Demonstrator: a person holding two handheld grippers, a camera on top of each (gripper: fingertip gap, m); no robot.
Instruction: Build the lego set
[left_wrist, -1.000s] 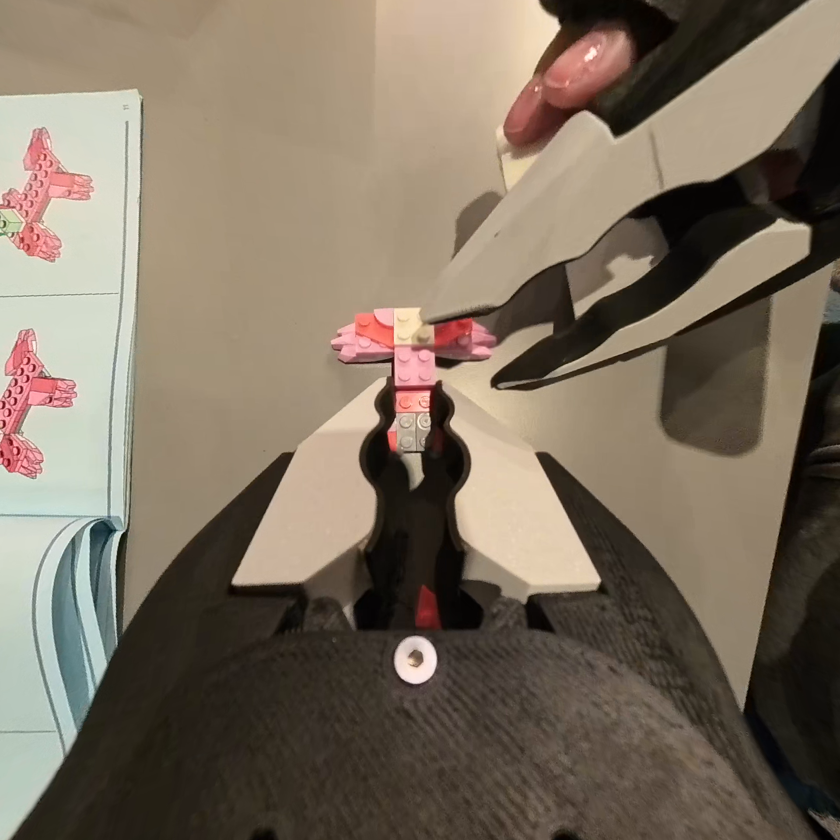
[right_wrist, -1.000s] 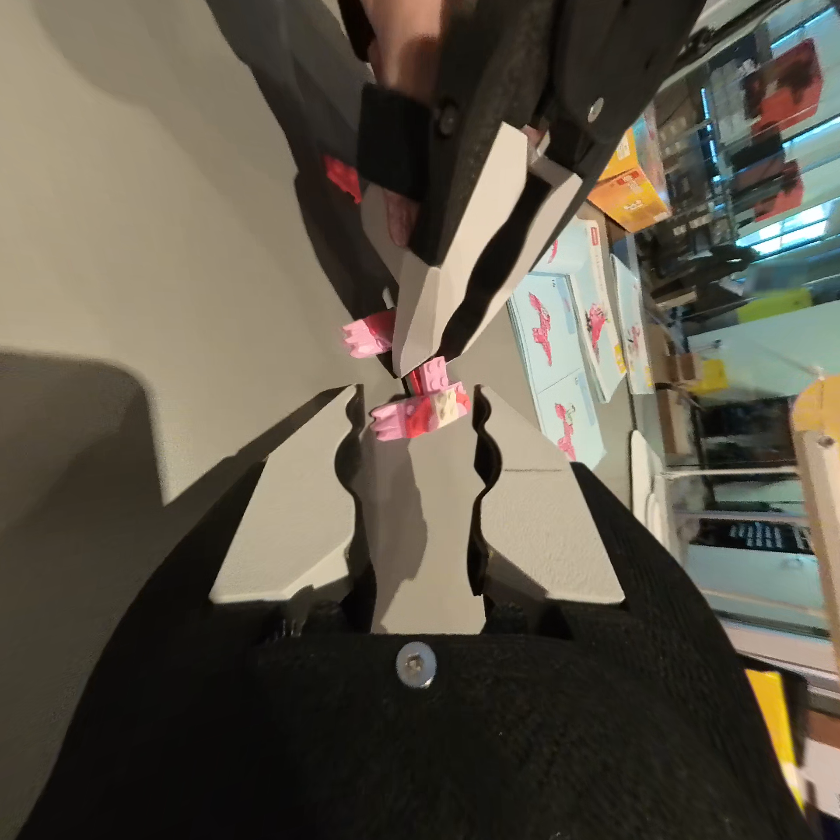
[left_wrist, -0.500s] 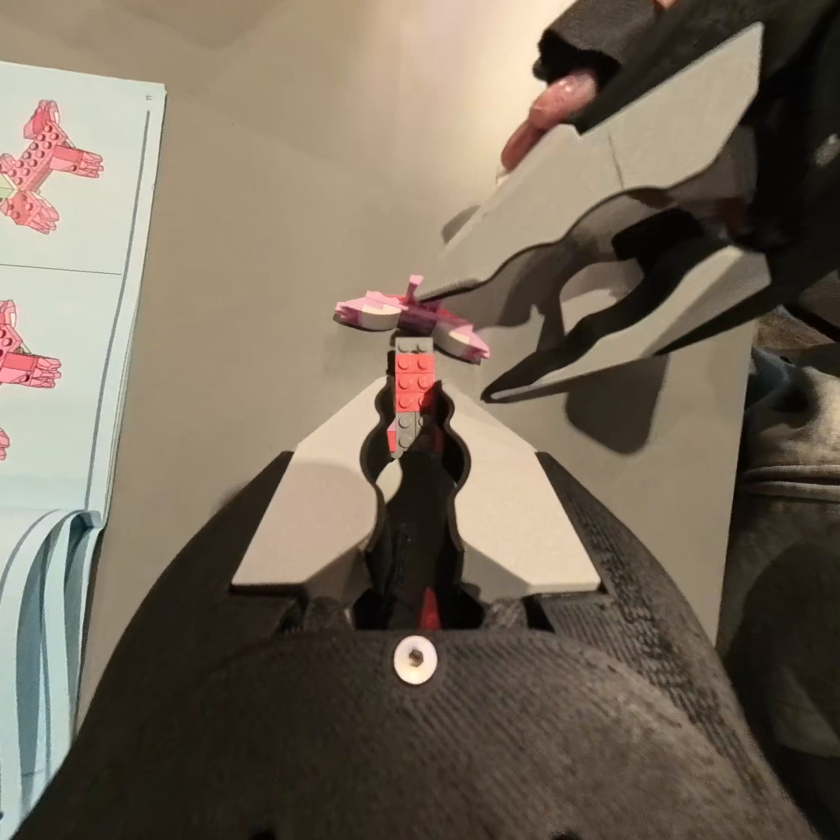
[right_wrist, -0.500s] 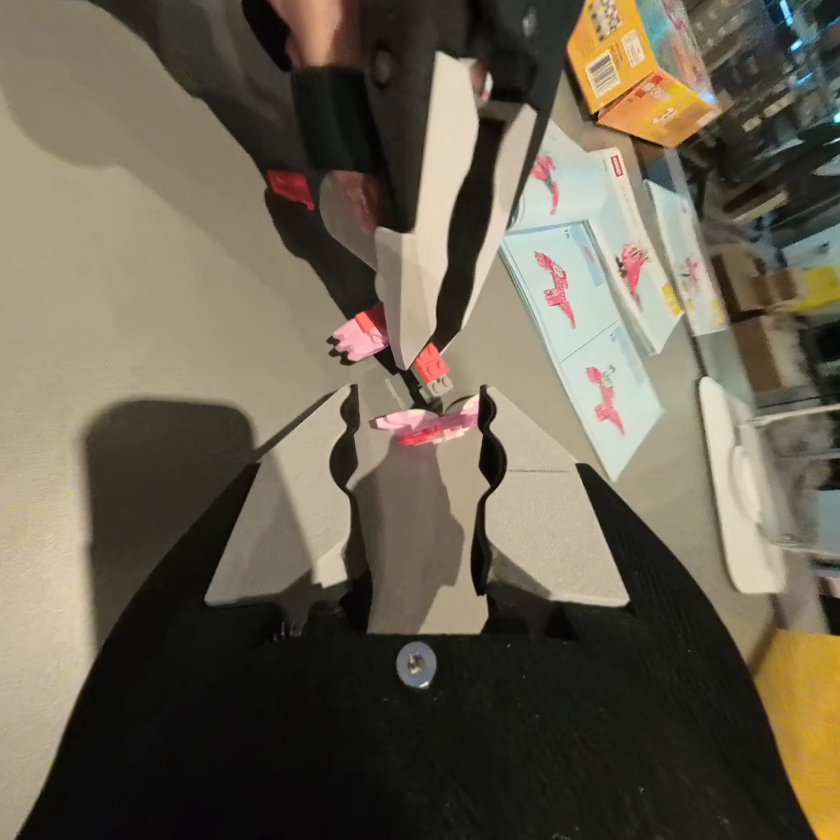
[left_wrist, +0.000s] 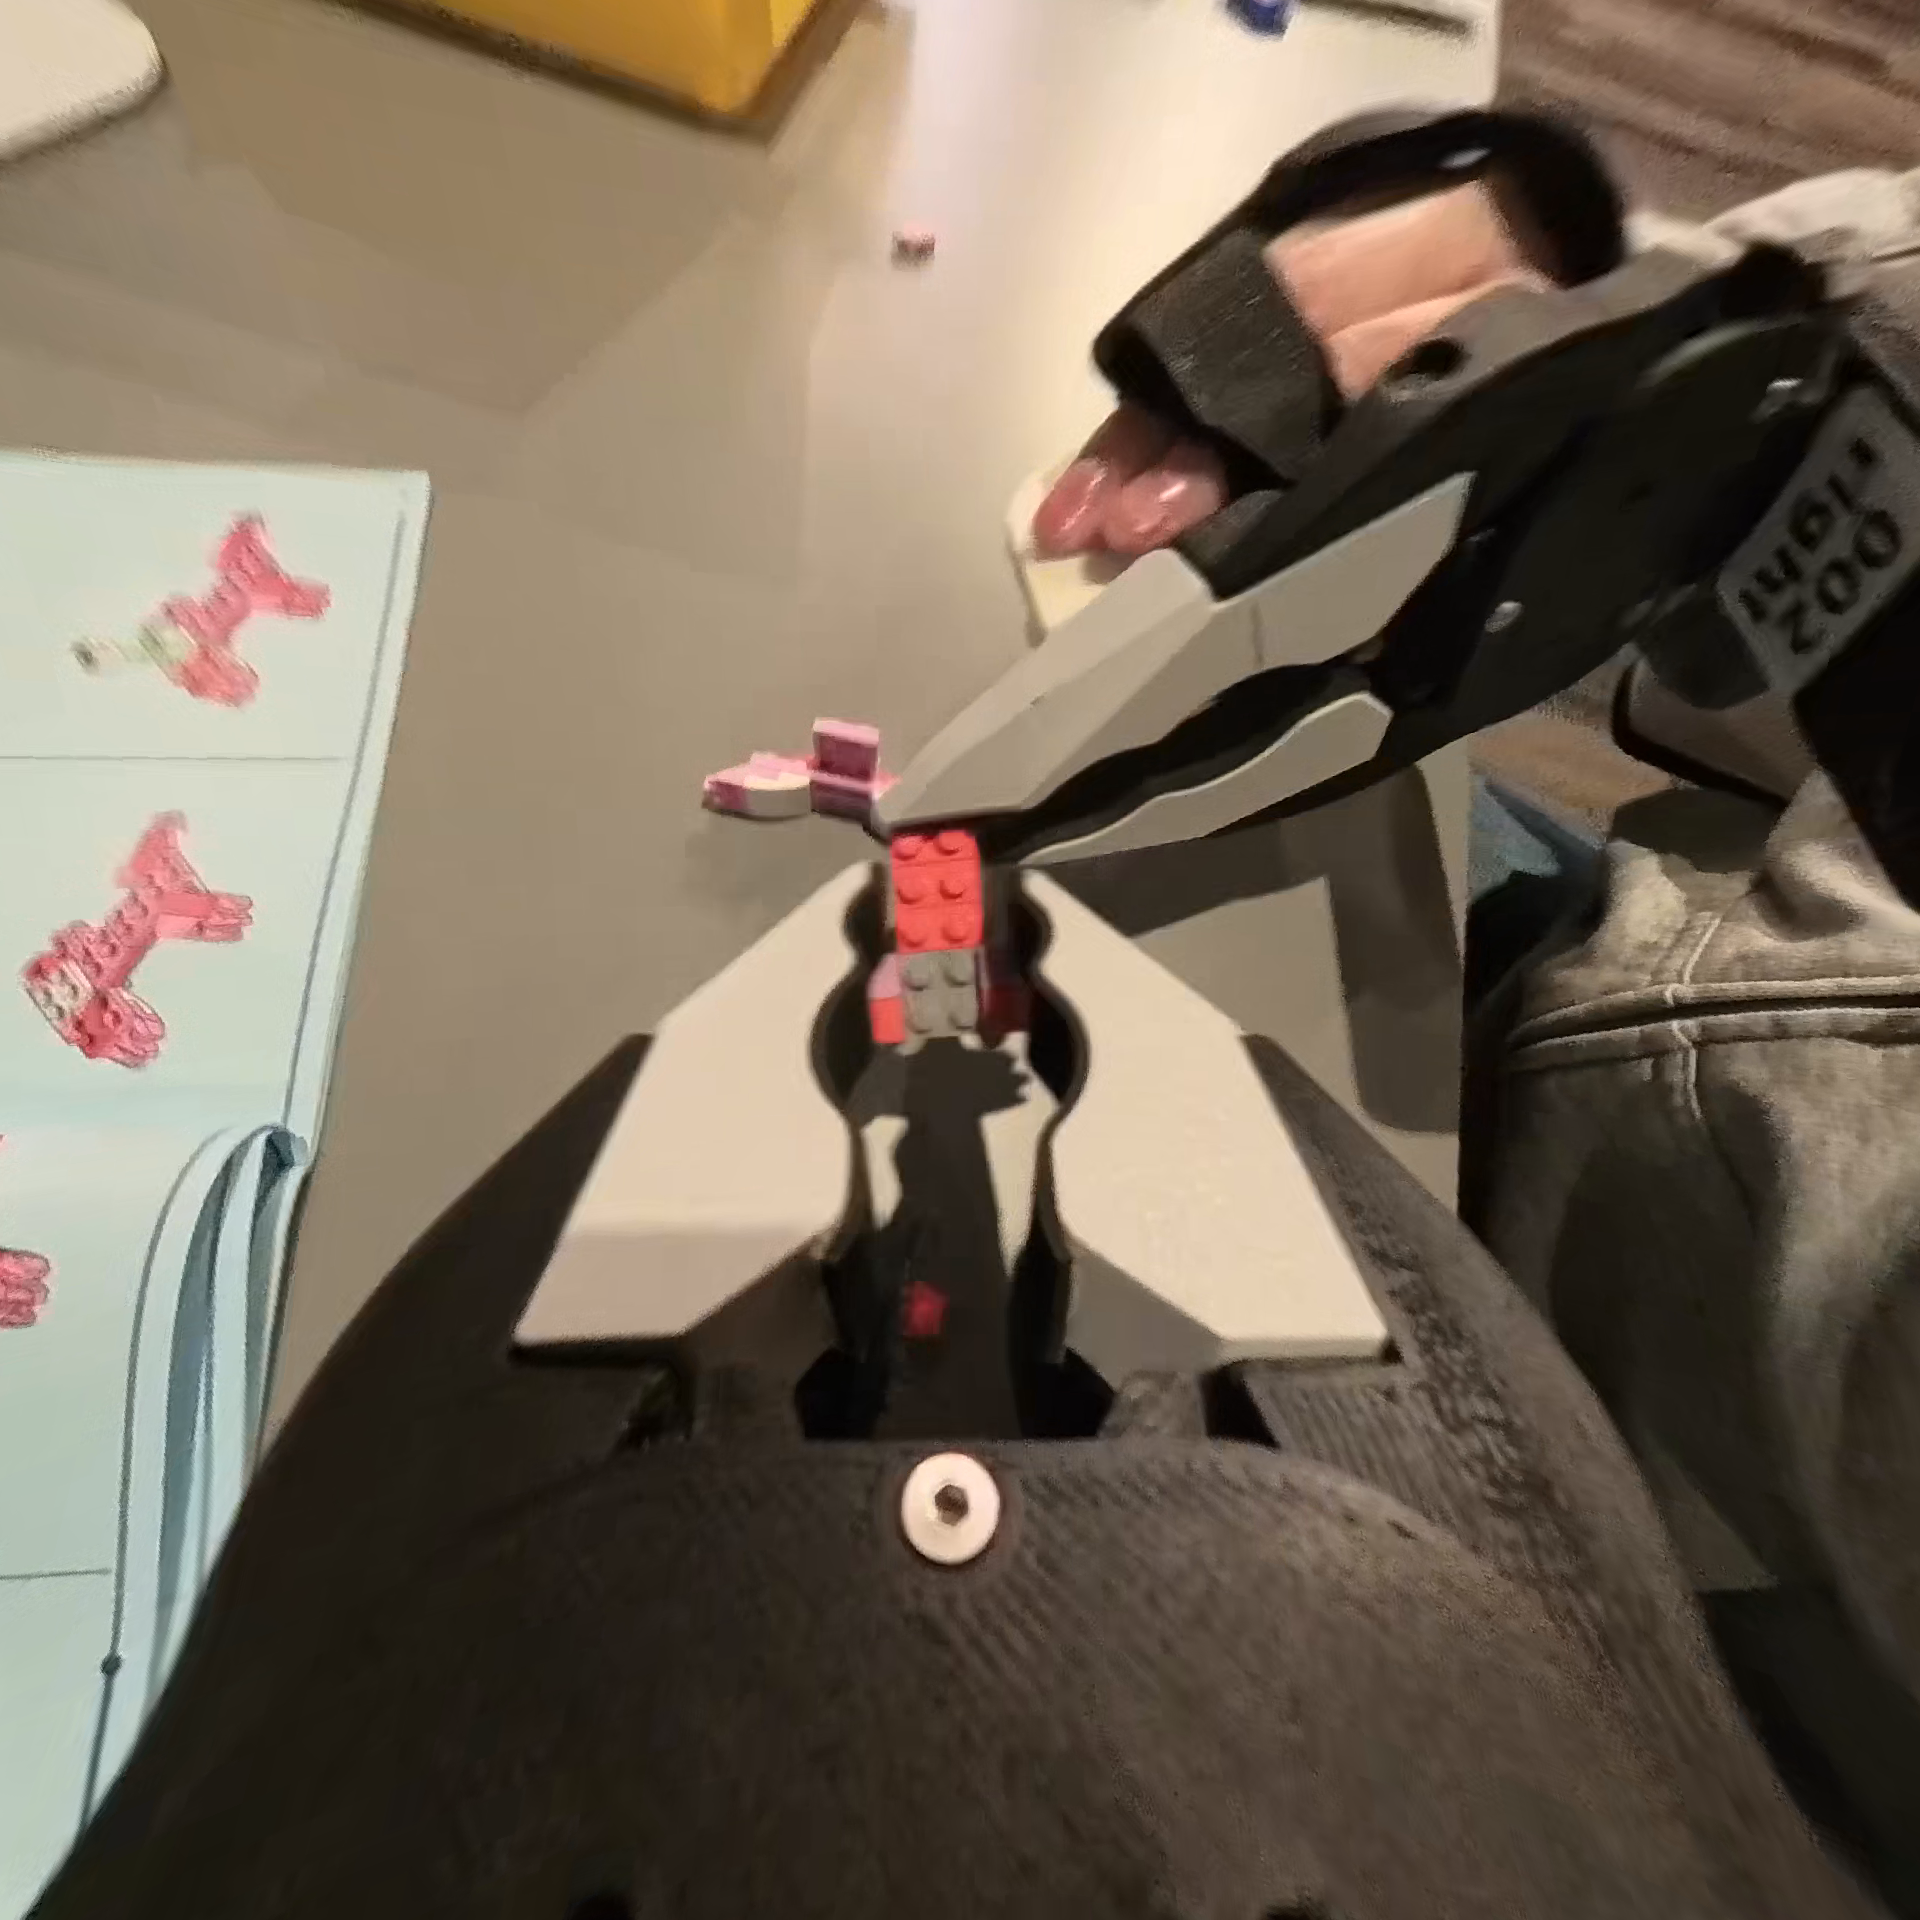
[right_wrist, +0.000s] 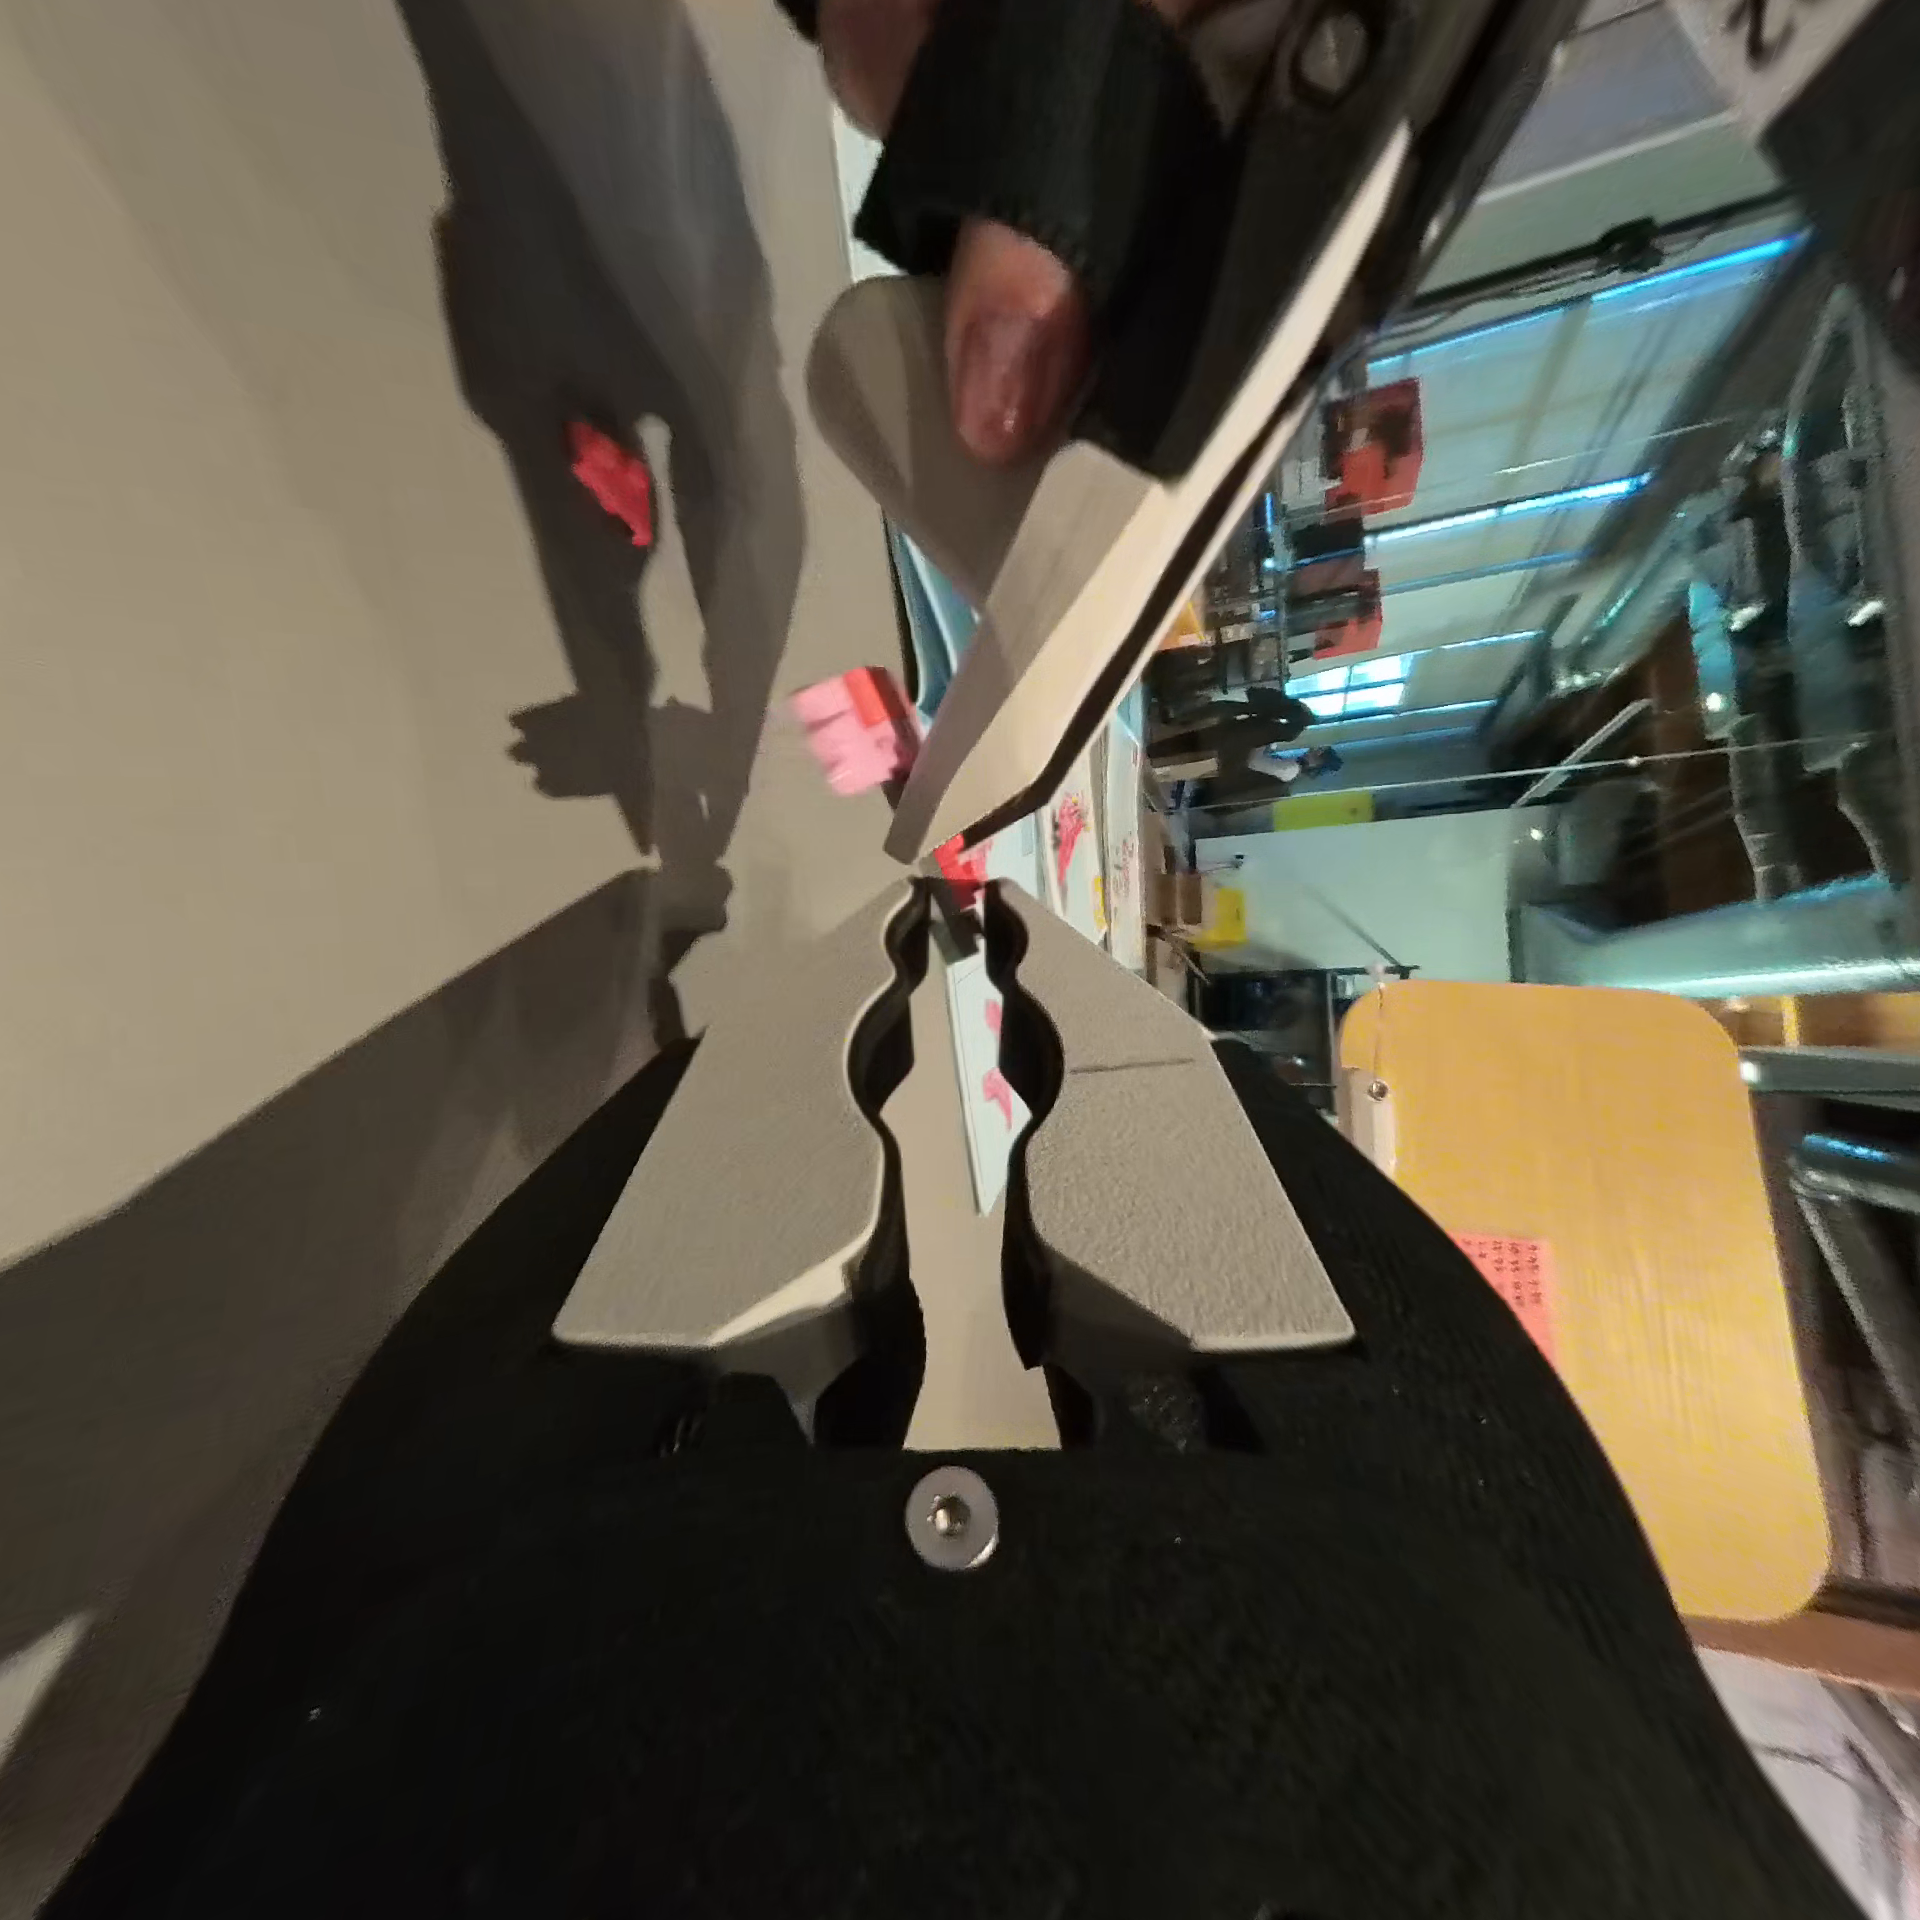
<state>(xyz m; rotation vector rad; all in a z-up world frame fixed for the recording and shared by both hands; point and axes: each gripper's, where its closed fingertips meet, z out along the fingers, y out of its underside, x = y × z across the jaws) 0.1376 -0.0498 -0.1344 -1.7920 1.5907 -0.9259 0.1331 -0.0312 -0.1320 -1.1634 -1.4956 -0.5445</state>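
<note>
- The left gripper (left_wrist: 940, 883), nearly closed, clamps the red-and-grey stem of the pink lego model (left_wrist: 935, 914).
- The right gripper (left_wrist: 935, 826), closed to a narrow gap, pinches the stem's far end.
- The model's pink wing (left_wrist: 795, 779) juts left above the grey table (left_wrist: 582, 436), near the instruction booklet (left_wrist: 197, 748).

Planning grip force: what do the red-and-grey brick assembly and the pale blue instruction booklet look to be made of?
The red-and-grey brick assembly, clamped in the left gripper and gripped farther up by the right gripper, looks like hard moulded plastic: studded tops, crisp edges, slight sheen. The pale blue instruction booklet seems to be thin matte paper: printed pictures, curling stacked page edges.
</note>
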